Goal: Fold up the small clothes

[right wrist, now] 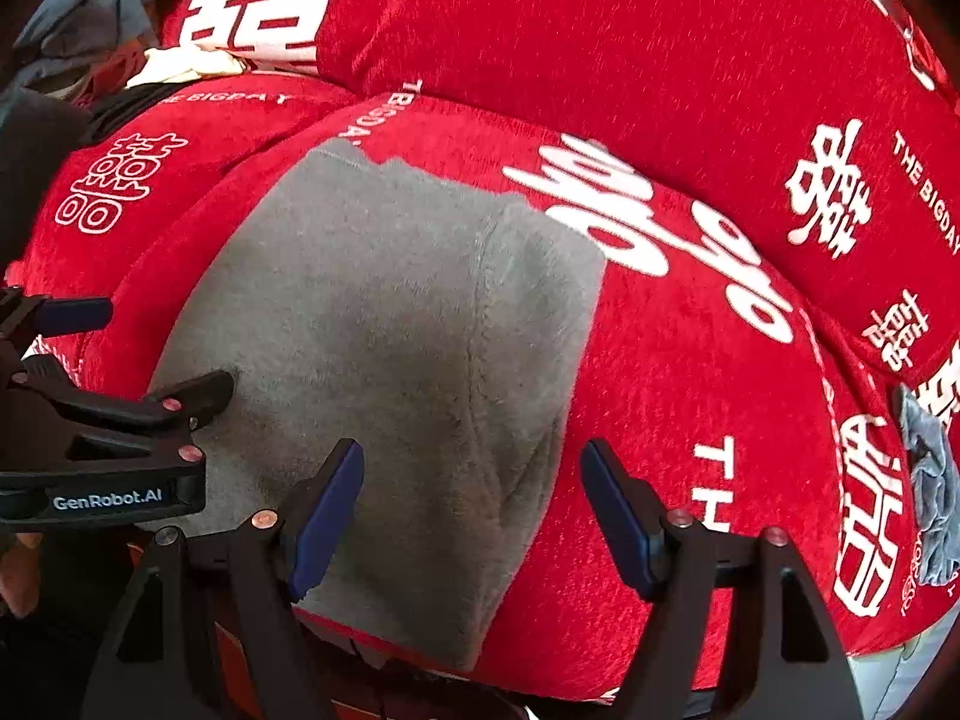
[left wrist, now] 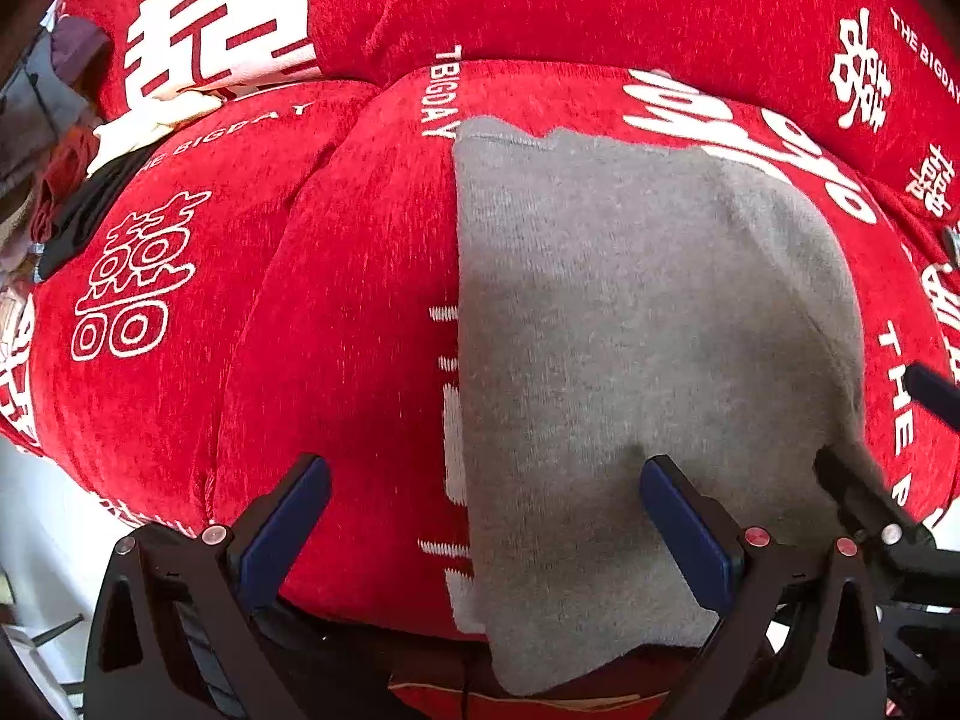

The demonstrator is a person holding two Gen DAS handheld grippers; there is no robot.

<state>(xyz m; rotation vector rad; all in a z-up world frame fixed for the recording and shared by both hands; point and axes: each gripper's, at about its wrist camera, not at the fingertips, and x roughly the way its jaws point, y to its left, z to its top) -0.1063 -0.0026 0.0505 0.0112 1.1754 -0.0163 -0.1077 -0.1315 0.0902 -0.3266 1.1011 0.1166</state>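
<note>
Lying flat on the red sofa cushion (left wrist: 348,300), the grey garment (left wrist: 630,330) hangs a little over the front edge. The left gripper (left wrist: 486,516) and the right gripper (right wrist: 471,492) both stand spread wide above its near part, holding nothing.

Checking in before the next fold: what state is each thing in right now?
grey garment: spread flat on the red cushion, right edge folded over
left gripper: open, holding nothing
right gripper: open, holding nothing
clothes pile: unfolded heap
</note>
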